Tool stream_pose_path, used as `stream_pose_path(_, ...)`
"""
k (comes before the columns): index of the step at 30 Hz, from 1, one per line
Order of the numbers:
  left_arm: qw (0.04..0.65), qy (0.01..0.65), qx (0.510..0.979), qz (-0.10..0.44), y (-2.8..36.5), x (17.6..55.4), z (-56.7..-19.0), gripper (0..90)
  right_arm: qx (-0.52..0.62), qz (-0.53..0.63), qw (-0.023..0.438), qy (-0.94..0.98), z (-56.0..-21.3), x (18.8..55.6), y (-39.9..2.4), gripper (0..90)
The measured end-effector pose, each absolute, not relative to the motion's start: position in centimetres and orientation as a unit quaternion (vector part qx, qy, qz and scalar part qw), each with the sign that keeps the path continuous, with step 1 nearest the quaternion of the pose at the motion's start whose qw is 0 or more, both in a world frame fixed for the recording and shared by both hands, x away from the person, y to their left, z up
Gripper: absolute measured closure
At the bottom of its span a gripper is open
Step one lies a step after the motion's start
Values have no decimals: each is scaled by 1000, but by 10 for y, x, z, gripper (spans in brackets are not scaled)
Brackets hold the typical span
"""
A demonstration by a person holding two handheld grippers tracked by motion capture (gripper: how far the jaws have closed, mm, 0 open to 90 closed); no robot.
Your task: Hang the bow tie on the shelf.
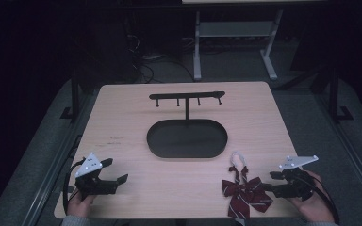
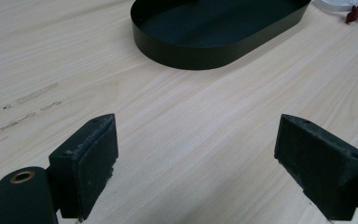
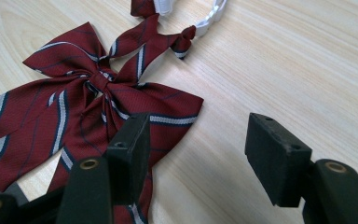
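The high view is dim, and only the table (image 1: 122, 117) is lit, softly from above; the room behind the table is almost black. The stand (image 1: 186, 97) throws a weak shadow on the wood. Both gripper views are brighter and even, with no glare, and the jaws nearest the camera look slightly soft

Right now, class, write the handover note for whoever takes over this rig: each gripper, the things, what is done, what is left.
Left gripper: open, empty, low over the table's near-left part.
Right gripper: open, holding nothing, one jaw over an edge of the striped maroon bow tie.
Bow tie lies flat near the front right edge, its white strap toward the black oval tray.
Hook rack above the tray is bare.
Done: nothing visible. Left: probably grasp the bow tie and hang it.
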State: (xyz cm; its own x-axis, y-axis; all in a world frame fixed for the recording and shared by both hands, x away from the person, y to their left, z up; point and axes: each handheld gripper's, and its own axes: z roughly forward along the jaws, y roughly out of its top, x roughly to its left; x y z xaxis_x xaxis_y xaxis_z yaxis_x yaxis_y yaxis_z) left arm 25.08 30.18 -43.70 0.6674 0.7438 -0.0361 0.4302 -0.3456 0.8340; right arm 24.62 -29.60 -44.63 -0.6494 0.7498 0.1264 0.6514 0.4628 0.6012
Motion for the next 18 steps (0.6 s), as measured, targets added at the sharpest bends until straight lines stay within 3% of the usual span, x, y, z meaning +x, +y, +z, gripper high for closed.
stream_pose_path(18,439,373,797,182,305,250,-437,131,379,304,76,871,-425,260,-274,409)
